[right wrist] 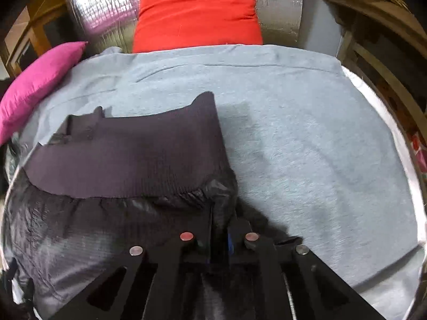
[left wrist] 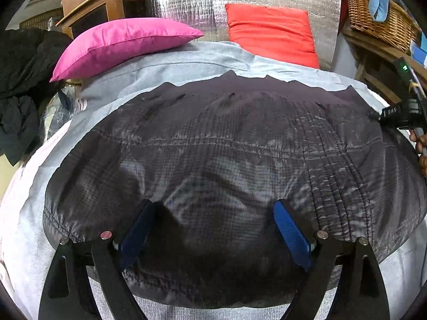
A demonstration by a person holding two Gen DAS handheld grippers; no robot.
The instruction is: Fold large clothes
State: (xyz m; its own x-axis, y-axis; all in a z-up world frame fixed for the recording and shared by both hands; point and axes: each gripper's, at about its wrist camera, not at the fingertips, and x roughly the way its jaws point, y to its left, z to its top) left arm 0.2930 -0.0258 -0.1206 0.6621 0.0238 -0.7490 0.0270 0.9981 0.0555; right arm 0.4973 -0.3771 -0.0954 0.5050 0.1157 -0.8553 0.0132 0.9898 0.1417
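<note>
Jacket [left wrist: 226, 160], dark and shiny with a fine grid weave, lies spread flat on the grey blanket [left wrist: 186, 61] that covers the bed; ribbed hem band runs along its far edge, toward 12 o'clock in my left view

Left gripper [left wrist: 213, 229]: jaws wide apart, blue pads [left wrist: 292, 233] hanging over the near middle of the jacket, nothing between them. Cannot tell whether the tips touch the cloth

Right gripper [right wrist: 220, 229]: jaws drawn together and clamped on the jacket's right edge, just below the ribbed band [right wrist: 128, 149]. Fabric bunches up right at the tips. In my left view this gripper shows at 3 o'clock, at the jacket's far right corner, with my fingers [left wrist: 420, 144] on its handle

Right view: jacket fills 7 to 10 o'clock, bare blanket from 12 round to 4 o'clock

Pink pillow [left wrist: 120, 42] rests on the blanket at 10 o'clock of the jacket. Red pillow [left wrist: 269, 32] stands at 12 to 1 o'clock against a silver quilted backing [left wrist: 184, 0]. Wicker basket [left wrist: 379, 21] at 2 o'clock with blue cloth [left wrist: 379, 0] hanging over its rim. Heap of dark clothes [left wrist: 21, 80] off the bed at 9 o'clock, wooden cabinet [left wrist: 101, 5] behind at 11 o'clock
</note>
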